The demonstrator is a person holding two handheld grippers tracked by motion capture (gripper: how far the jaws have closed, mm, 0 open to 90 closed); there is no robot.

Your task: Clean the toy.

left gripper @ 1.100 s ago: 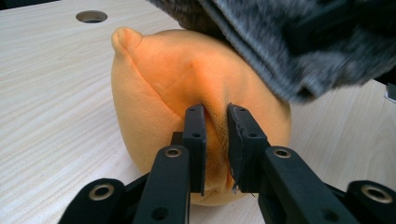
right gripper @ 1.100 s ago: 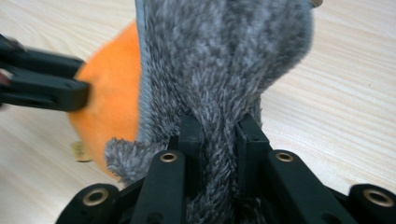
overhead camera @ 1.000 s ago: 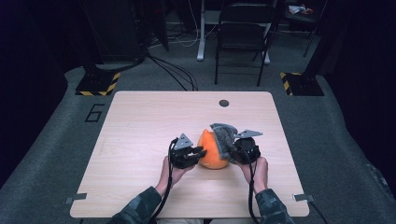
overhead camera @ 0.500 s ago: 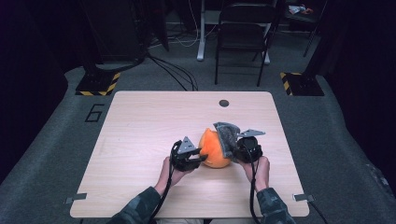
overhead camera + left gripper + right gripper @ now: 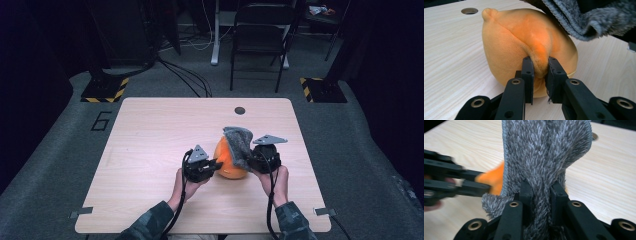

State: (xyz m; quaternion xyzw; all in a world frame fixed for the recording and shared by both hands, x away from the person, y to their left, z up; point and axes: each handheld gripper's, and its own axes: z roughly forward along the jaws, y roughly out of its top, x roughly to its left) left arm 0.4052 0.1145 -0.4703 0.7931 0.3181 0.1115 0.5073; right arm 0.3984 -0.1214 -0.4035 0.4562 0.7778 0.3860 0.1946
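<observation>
— What step is this, do you think?

— Pulling a cover off a cushion, by my reading. The left gripper (image 5: 539, 72) has just been closing, and its jaws now pinch a fold of the orange plush cushion (image 5: 524, 42) at its near side, pads pressing into the fabric. The right gripper (image 5: 541, 195) is clamped tight on the grey furry cover (image 5: 544, 152), a bunch of the pile squeezed between its jaws.

— Where is it all on the table?

— In the high view the cushion (image 5: 229, 159) sits on the wooden table (image 5: 150, 140), right of centre and toward the near edge, between the two hands. The cover (image 5: 239, 145) stands up against the cushion's right flank, draped partly over its top. The left gripper (image 5: 201, 167) is at the cushion's left, the right gripper (image 5: 264, 159) at its right.

— And the next move?

— I'd judge the left must hold the cushion down while the right draws the grey cloth up and away. The risk is the plush slipping out of that small pinch.

— How does the cushion look?

— Rounded, soft, with a seam over the top and a small nub at its far end. Whether the cover still wraps any of the cushion's underside I can't tell; that part is hidden.
</observation>
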